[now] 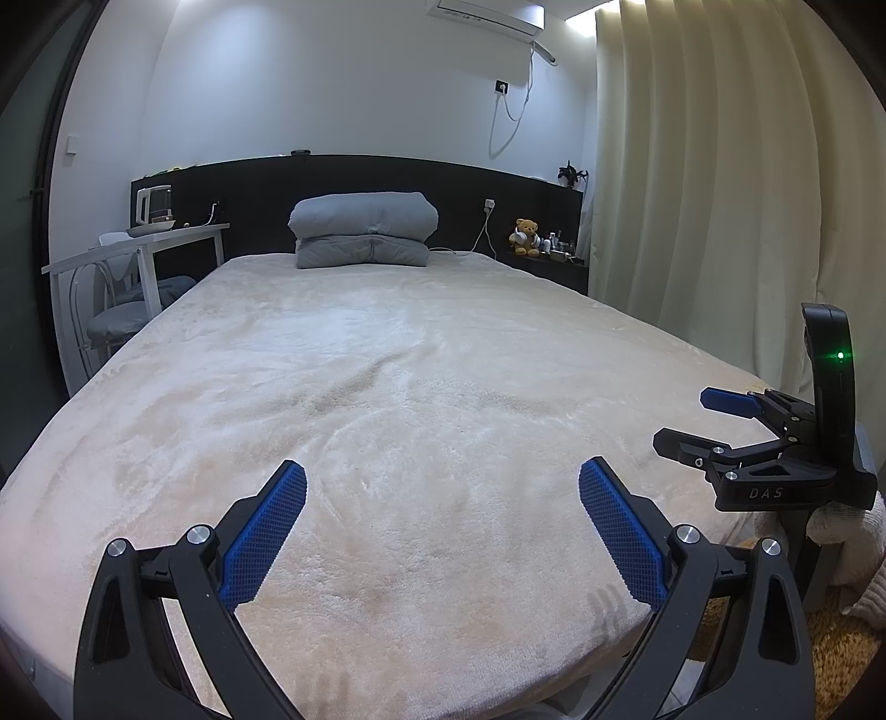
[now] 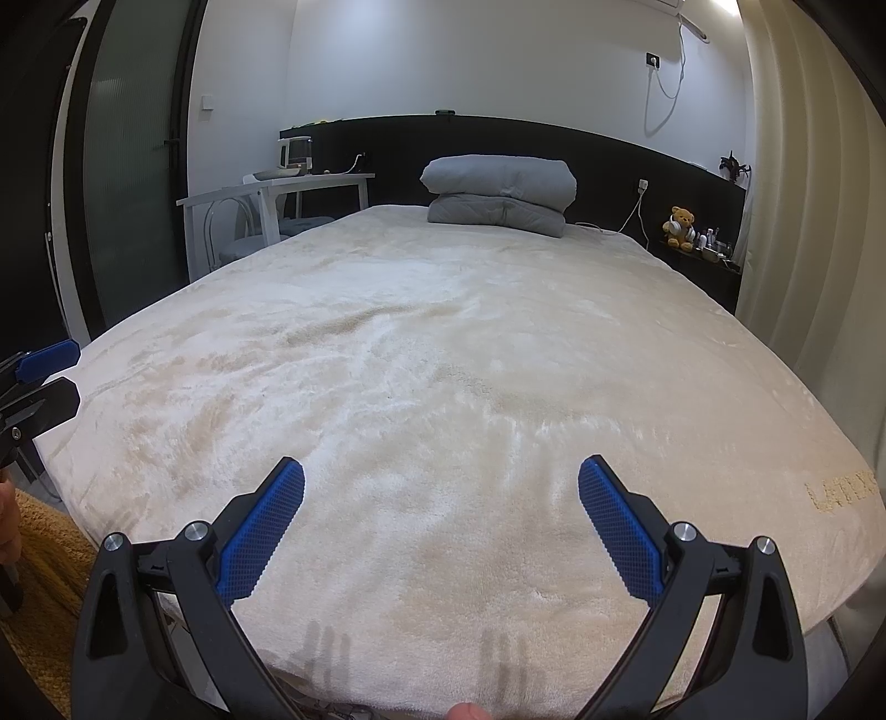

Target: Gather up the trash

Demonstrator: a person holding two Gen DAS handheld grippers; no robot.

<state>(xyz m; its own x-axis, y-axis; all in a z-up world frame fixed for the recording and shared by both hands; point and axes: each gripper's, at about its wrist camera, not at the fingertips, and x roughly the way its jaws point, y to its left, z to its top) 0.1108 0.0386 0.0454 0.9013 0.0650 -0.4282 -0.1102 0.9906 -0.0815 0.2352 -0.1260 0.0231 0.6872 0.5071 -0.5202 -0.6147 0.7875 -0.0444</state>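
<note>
Cream plush blanket covers the whole bed, nap brushed in uneven streaks, a few darker patches near the middle. No trash can be made out anywhere on it in either wrist view, so where the task's thing lies cannot be told.

Left gripper hovers over the foot edge of the bed — jaws spread wide, blue textured pads facing each other, nothing between them. Right gripper sits likewise over the foot edge, jaws wide apart and empty. In the left view the right gripper shows side-on at the near right corner of the bed, a green light lit on its upright black housing. In the right view the left gripper's tip pokes in at the left edge of the bed.

At the head edge, centred: a grey folded duvet, two layers stacked, against the black headboard. A white cable runs from a wall plug onto the bed just beside the duvet.

Left of the bed — a white table with a kettle on it, and a round chair tucked under. Right of the head edge, a dark shelf carries a teddy bear and small bottles, too small to identify. Pale curtain hangs along the right side. Air conditioner high on the white wall.

A fingertip edges into the bottom of the right view.
</note>
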